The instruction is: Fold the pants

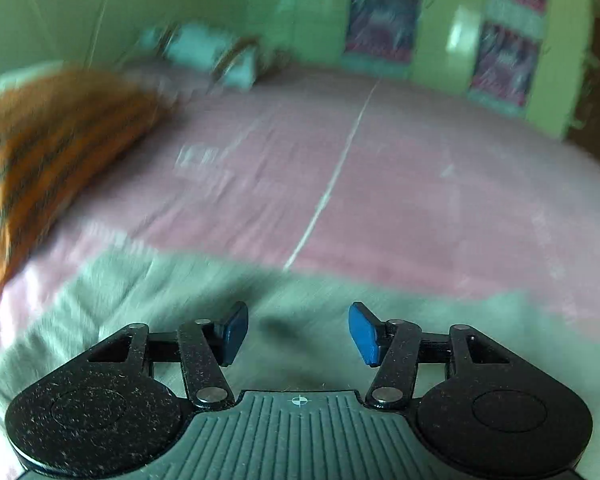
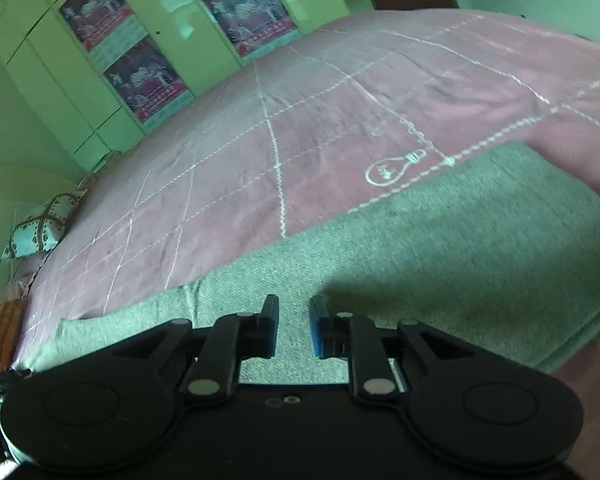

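Grey-green pants lie flat on a pink bedspread. In the left wrist view my left gripper hovers over the pants, jaws wide apart, nothing between the blue pads. The view is blurred. In the right wrist view the pants stretch across the bed's near edge as a folded band. My right gripper is just above them, jaws open with a narrow gap and empty.
An orange striped pillow lies at the left and a teal patterned cushion at the far end of the bed. Green wardrobes with posters stand beyond the pink bedspread.
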A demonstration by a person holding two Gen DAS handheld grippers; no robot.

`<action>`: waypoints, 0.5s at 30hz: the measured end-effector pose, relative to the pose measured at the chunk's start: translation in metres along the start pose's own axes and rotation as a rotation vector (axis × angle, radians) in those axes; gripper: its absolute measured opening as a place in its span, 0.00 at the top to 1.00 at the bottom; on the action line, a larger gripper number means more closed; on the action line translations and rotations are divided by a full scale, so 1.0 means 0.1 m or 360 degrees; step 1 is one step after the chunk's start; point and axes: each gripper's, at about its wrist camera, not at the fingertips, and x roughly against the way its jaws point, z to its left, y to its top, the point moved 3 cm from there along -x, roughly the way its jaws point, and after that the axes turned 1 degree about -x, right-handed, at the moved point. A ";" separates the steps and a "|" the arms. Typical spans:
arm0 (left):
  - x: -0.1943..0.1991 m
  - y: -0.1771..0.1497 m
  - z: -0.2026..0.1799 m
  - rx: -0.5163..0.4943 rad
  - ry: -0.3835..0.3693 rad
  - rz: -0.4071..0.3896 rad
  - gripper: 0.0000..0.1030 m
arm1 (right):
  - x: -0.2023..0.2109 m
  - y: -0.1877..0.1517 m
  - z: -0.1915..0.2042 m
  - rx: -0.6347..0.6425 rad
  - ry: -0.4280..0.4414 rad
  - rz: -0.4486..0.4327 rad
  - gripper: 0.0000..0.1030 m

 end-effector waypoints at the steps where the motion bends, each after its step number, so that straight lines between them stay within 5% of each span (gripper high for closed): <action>1: 0.06 0.03 -0.16 -0.0003 -0.0105 -0.0026 0.46 | 0.01 -0.01 -0.01 -0.0005 0.0015 -0.0012 0.91; 6: -0.11 -0.13 -1.24 -0.0140 -0.0511 0.0086 0.46 | -0.02 -0.05 -0.01 -0.0068 0.0019 -0.0015 0.91; 8: -0.39 -0.30 -1.46 -0.0304 -0.0260 0.0163 0.45 | 0.00 -0.06 0.00 -0.0055 0.0027 -0.0007 0.91; 9: -0.48 -0.36 -1.43 -0.0324 -0.0195 0.0148 0.22 | 0.01 -0.06 -0.01 -0.0056 0.0028 -0.0008 0.91; 11: -0.57 -0.31 -1.29 -0.0218 -0.0124 0.0152 0.04 | 0.03 -0.02 -0.08 -0.0071 -0.0004 -0.0013 0.90; 15: -0.23 -0.19 -1.23 -0.0177 -0.0047 0.0049 0.05 | 0.08 0.10 -0.15 -0.0005 -0.0088 -0.0061 0.90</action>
